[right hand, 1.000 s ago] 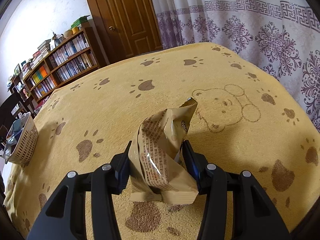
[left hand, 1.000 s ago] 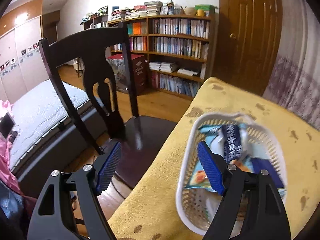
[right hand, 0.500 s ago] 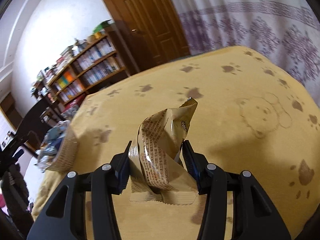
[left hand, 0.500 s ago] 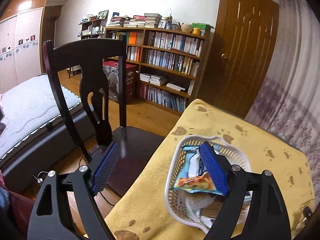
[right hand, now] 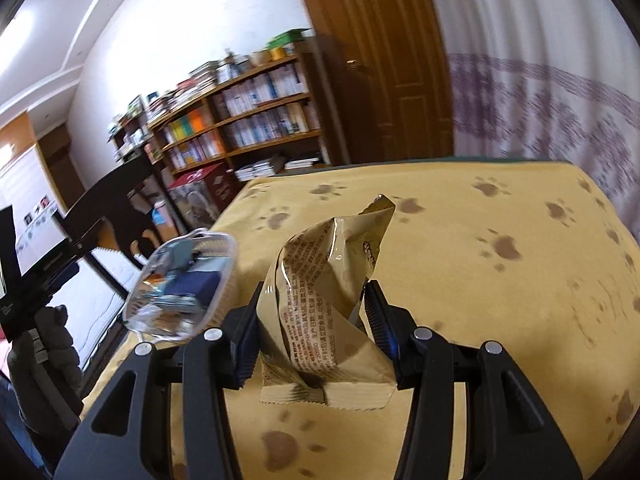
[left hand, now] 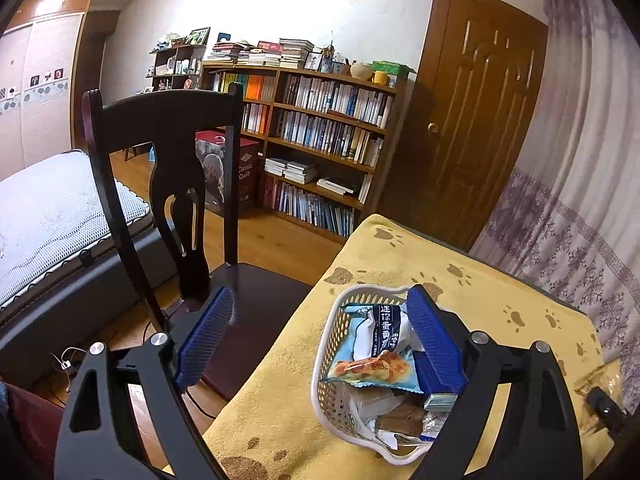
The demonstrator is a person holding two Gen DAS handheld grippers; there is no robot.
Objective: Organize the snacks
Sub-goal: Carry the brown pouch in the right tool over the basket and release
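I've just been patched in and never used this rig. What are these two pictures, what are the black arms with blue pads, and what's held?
There is no robot: a person holds a two-finger claw in each hand, with a fisheye camera on each looking along its fingers. The left view shows the left claw open and empty, above a white basket of snack packets on a yellow cloth, near the edge by a dark chair. The right view shows the right claw shut on a tan packet above the same cloth, with the basket to its left.
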